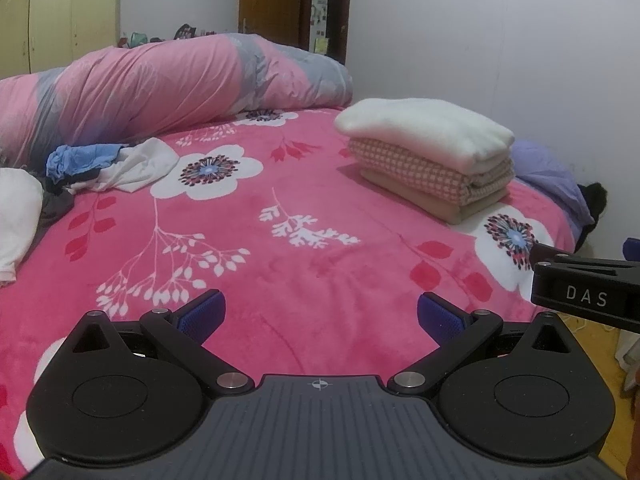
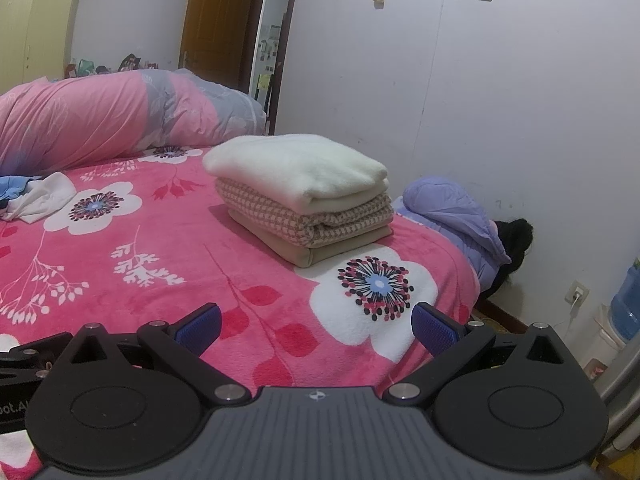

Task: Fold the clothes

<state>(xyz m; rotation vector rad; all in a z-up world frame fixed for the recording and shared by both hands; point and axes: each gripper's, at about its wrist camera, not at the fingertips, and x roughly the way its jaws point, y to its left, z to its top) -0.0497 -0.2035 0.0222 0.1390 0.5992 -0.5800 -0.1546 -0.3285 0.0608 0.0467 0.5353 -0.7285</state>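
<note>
A stack of three folded clothes [image 1: 430, 156] [image 2: 304, 196] lies on the pink flowered bed [image 1: 300, 240] [image 2: 140, 248]: a cream piece on top, a pink checked one under it, a beige one at the bottom. Loose unfolded clothes [image 1: 108, 166] [image 2: 36, 196], blue, white and dark, are heaped at the far left. My left gripper [image 1: 320, 314] hovers open over the near part of the bed, holding nothing. My right gripper [image 2: 316, 322] is open too and holds nothing, with the stack ahead of it. Part of the right gripper [image 1: 588, 292] shows at the right edge of the left wrist view.
A rolled pink and grey quilt [image 1: 168, 88] [image 2: 120, 120] lies across the far side of the bed. A lilac jacket [image 2: 456, 216] hangs off the bed's right edge by the white wall. A water bottle [image 2: 628, 304] stands on the floor at the right. A white cloth [image 1: 16, 220] sits at the left edge.
</note>
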